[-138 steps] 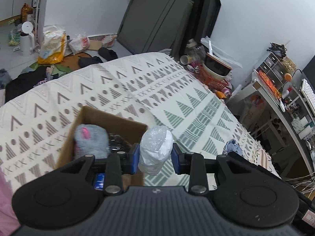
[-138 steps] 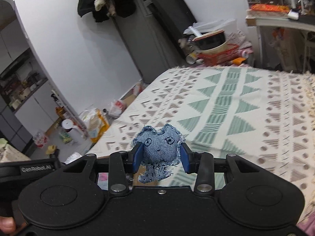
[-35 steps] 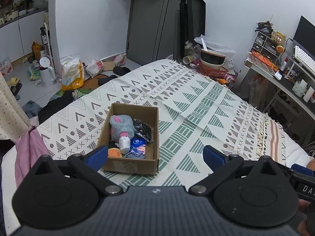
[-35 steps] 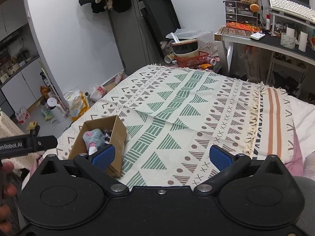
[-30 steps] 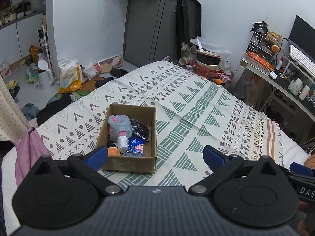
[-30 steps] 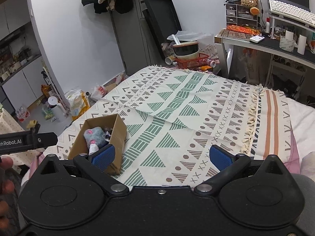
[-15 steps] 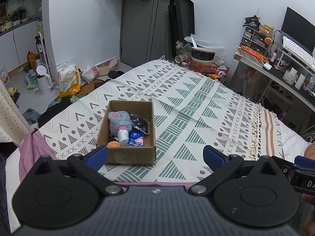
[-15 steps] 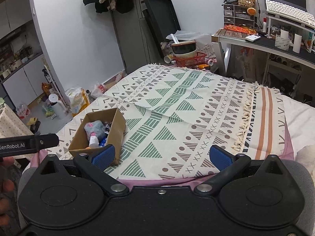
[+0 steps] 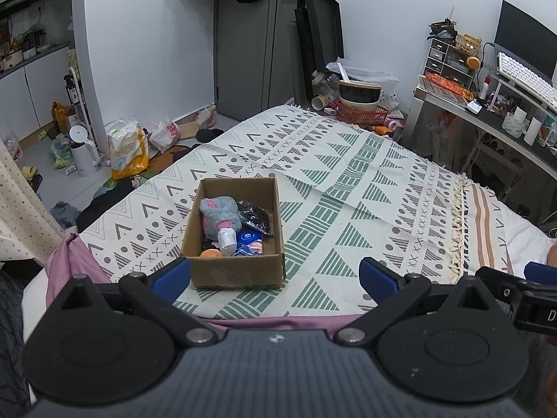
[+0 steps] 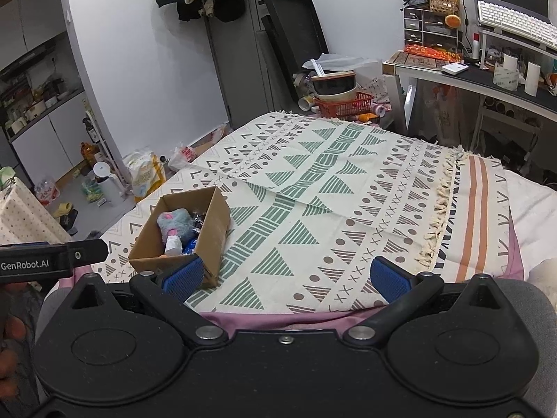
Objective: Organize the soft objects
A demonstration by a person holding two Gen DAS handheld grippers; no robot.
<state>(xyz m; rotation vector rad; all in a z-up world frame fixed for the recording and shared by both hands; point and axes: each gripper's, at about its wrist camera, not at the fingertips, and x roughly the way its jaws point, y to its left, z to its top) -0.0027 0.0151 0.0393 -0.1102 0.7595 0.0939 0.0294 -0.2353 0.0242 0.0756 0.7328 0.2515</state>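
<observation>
Your left gripper (image 9: pixel 275 277) and right gripper (image 10: pixel 285 275) are spread wide and empty; the cardboard box (image 9: pixel 236 271) of soft toys sits ahead, left of both.

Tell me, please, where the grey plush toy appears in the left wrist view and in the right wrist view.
Left wrist view: the grey plush toy lies in the cardboard box, left of centre, above the left fingertip.
Right wrist view: the toy is at lower left, in the same box, partly behind its wall.
Shared landmark: the red basket beyond the bed's far end.
</observation>
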